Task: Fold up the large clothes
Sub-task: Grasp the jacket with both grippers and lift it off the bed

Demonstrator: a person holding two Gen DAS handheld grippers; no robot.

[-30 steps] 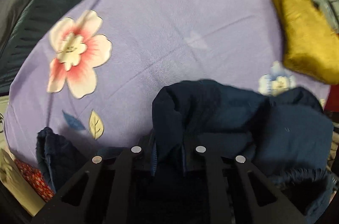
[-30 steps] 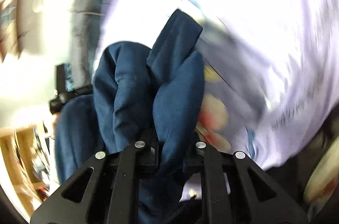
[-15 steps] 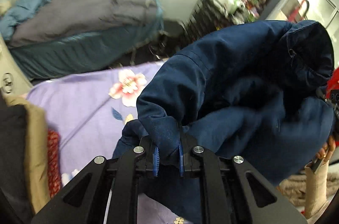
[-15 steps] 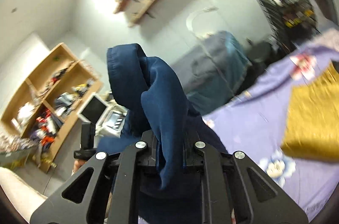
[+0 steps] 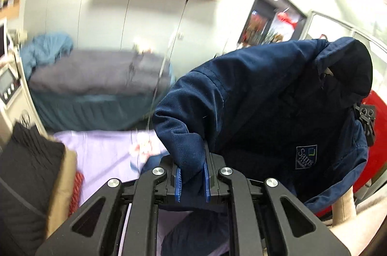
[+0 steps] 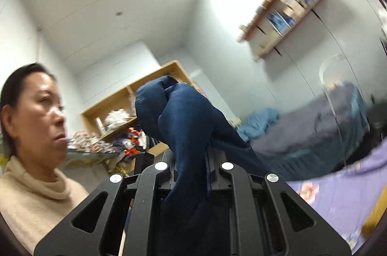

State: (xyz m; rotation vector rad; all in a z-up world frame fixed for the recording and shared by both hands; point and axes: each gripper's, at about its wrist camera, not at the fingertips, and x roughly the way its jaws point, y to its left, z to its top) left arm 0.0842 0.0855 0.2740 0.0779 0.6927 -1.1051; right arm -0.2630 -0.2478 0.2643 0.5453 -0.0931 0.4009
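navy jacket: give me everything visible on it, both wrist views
The navy jacket is a dark blue woven garment, cotton-like, with seams at the shoulder and a small embroidered crest reading "Sam's" on the chest. It is lifted off the lilac floral sheet, bunched and draped, not yet folded, with the lining showing at its lower edge. The left gripper is shut on one fold between blue pads; the right gripper is shut on another bunched fold that stands up above its fingers. The rest hangs out of view.
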